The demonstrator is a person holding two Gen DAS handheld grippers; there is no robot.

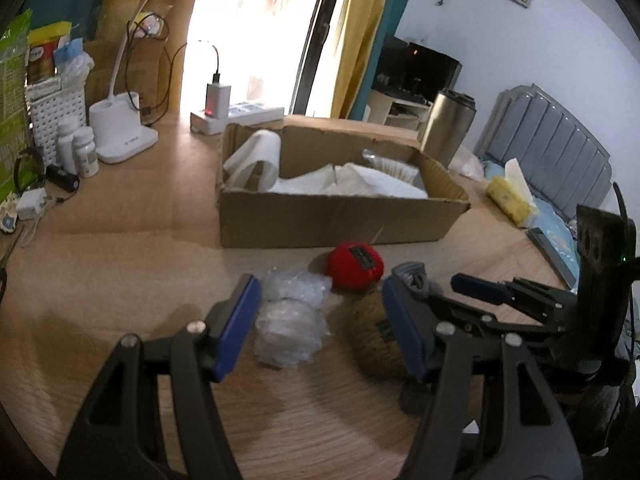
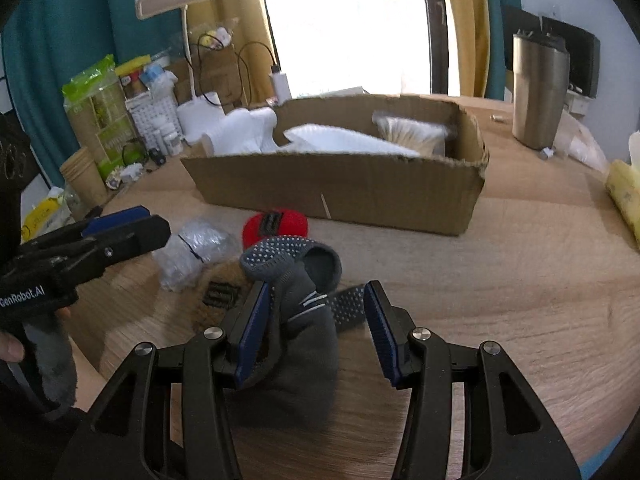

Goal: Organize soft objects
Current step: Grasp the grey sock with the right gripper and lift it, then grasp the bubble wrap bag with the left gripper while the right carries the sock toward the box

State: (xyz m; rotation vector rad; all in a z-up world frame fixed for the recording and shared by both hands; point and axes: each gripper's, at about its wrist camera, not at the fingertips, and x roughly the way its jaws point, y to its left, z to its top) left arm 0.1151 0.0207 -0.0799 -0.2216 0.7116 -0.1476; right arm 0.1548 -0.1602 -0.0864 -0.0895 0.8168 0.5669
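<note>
Right gripper: standing open over the table, jaws apart and pressing on nothing. A grey sock is lying between them, leaning against the left jaw and clear of the right one. Its long axis is running straight away from the gripper, dotted sole end curling up at the far tip; a second dotted strip is trailing off toward the right jaw. The coming pinch is turning on this: the sock is sitting off-centre, to the gripper's left.

Left gripper: also open, holding nothing. A clear plastic bundle is lying between its jaws, nearer the left one, long axis pointing away from the gripper. A tan knitted piece is sitting just inside the right jaw, partly hidden by it.

Nearness: the right hand is plainly nearer the sock, the left nearer the bundle.

Red knitted ball: resting just beyond the bundle, close to the box front.

Cardboard box: lying crosswise ahead of both grippers, open top, white soft items already inside. Likely destination, by judgement.
</note>
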